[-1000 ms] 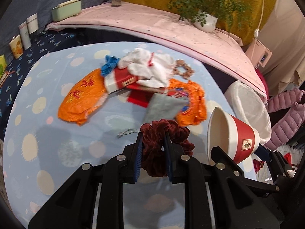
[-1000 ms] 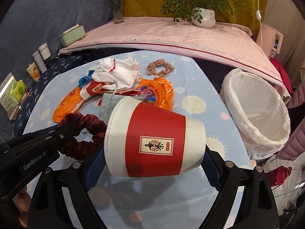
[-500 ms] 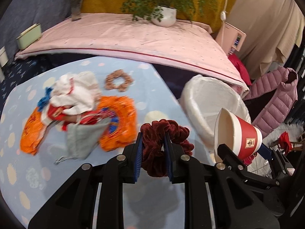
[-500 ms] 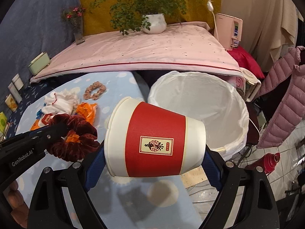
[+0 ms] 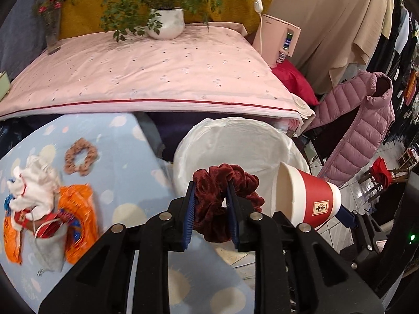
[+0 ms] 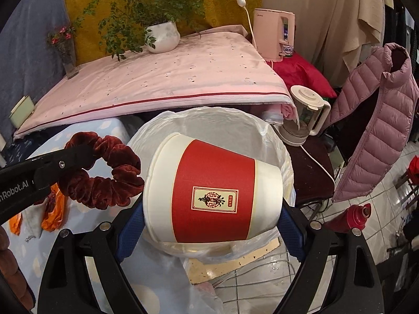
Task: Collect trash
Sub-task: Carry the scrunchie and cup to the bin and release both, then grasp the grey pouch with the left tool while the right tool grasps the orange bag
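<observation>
My left gripper (image 5: pixel 210 204) is shut on a dark red velvet scrunchie (image 5: pixel 225 183) and holds it at the near rim of the white-lined trash bin (image 5: pixel 235 144). The scrunchie also shows in the right wrist view (image 6: pixel 104 175). My right gripper (image 6: pixel 212 225) is shut on a red and white paper cup (image 6: pixel 209 193) lying on its side, held over the bin (image 6: pixel 209 123). The cup also shows in the left wrist view (image 5: pixel 306 198), to the right of the scrunchie.
On the blue dotted tablecloth (image 5: pixel 125 162) lie an orange bag (image 5: pixel 78 214), white cloth (image 5: pixel 31 185), a grey pouch (image 5: pixel 49 248) and a tan scrunchie (image 5: pixel 81 154). A pink-covered bench (image 5: pixel 146 78), a kettle (image 6: pixel 303 115) and a pink jacket (image 6: pixel 374 120) surround the bin.
Both grippers have swung right from over the table to the trash bin, carrying the scrunchie and the cup. The cup is now over the bin's opening.
</observation>
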`<state>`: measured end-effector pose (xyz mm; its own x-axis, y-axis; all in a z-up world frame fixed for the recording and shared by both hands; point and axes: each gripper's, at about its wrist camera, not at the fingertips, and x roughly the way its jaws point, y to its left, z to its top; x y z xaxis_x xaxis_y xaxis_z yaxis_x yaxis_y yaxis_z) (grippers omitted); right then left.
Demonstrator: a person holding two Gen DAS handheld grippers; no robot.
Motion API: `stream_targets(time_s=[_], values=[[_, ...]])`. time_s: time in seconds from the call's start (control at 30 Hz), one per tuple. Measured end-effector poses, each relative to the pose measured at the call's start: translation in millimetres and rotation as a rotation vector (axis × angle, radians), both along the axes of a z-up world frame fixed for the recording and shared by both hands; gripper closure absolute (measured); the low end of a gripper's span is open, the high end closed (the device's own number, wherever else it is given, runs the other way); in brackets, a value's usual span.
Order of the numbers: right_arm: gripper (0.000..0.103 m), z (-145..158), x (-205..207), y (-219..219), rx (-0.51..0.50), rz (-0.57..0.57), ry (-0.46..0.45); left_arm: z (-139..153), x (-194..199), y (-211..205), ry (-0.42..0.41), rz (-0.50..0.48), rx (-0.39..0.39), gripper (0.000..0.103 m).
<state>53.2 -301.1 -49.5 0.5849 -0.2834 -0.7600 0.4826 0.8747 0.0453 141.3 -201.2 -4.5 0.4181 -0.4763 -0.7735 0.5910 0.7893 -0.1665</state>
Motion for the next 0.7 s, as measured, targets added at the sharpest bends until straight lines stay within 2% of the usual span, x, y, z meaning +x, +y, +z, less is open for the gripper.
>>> stream_targets(time_s=[0.17, 0.2, 0.23, 0.3, 0.7], values=[[0.017, -5, 10, -14, 0.005, -0.018, 0.002, -3, 11, -21, 0.003, -0.008, 0.006, 0.074], [0.017, -6, 13, -16, 0.006, -0.018, 0.0, -3, 13, -23, 0.005, -0.005, 0.0, 0.068], [0.017, -6, 15, -17, 0.007, -0.018, -0.003, -2, 15, -24, 0.006, -0.001, -0.008, 0.056], [0.017, -7, 19, -18, 0.005, -0.017, -0.002, 1, 18, -22, -0.01, 0.021, -0.019, 0.043], [0.016, 2, 17, -7, 0.007, -0.014, -0.011, 4, 26, 14, -0.04, 0.103, -0.002, 0.042]])
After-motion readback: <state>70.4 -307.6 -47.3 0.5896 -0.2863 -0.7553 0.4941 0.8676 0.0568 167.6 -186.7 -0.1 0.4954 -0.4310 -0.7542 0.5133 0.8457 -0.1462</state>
